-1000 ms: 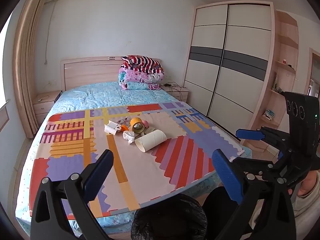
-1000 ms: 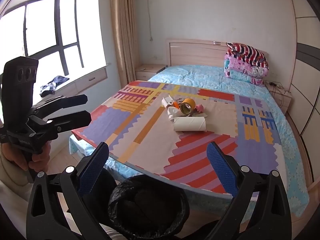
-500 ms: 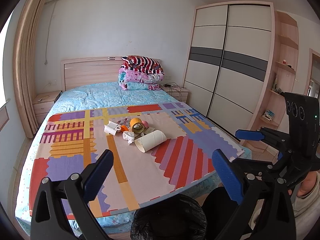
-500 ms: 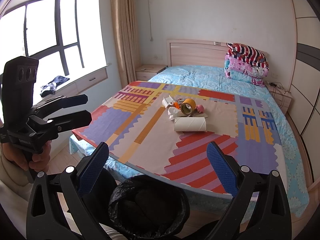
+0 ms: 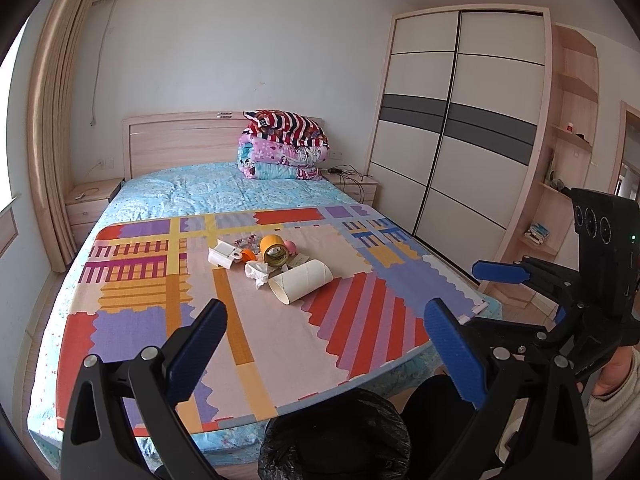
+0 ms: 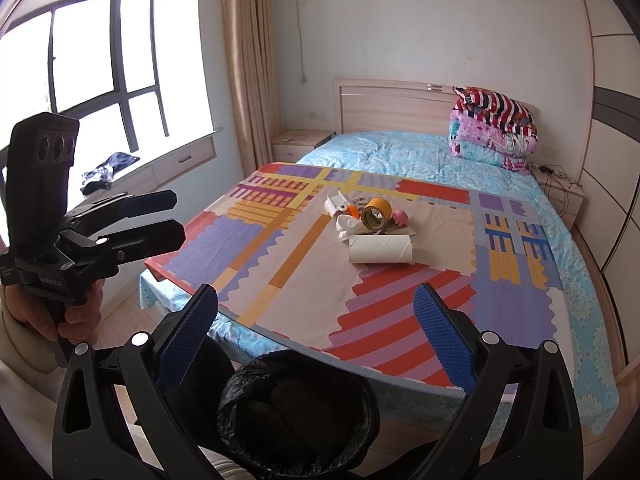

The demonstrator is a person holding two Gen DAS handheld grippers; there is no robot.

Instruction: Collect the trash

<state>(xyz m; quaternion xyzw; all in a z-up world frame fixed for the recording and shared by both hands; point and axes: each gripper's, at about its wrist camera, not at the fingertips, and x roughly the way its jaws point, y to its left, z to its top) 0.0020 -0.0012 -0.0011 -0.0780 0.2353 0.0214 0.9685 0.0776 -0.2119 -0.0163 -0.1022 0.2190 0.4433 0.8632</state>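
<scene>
Both grippers hang short of the foot of the bed, spread wide and holding nothing: the left gripper and the right gripper. The trash lies in a small heap near the middle of the patterned mat. A cardboard tube lies on its side, its long axis roughly crosswise to the bed. Just behind it a roll of yellow tape stands on edge beside crumpled white paper. A bin lined with a black bag stands on the floor below the grippers.
</scene>
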